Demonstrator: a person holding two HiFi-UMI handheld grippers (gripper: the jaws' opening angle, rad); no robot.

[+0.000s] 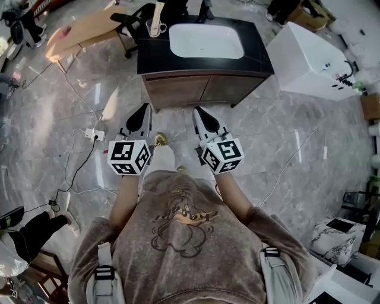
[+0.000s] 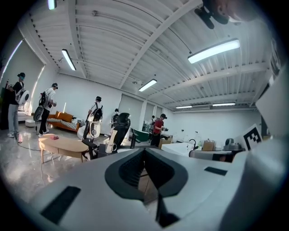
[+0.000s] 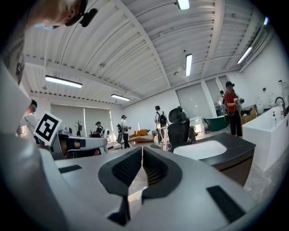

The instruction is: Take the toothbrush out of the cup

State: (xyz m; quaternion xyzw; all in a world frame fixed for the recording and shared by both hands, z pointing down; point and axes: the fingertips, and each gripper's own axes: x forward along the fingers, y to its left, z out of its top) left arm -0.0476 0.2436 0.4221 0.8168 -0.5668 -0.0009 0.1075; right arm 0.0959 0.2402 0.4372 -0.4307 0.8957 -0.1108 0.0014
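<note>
Both the left tongs (image 1: 144, 110) and right tongs (image 1: 199, 111) are clenched, empty. Makes sense, since the cup (image 1: 154, 28) holding the toothbrush (image 1: 159, 13) sits well off on the surface (image 1: 151, 56).

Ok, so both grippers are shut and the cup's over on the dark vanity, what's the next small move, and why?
Probably move closer, bringing the left gripper toward the clear glass cup on the back left corner of the black vanity counter. It and the right gripper are shut, empty and well short of the pale toothbrush standing in that cup.
</note>
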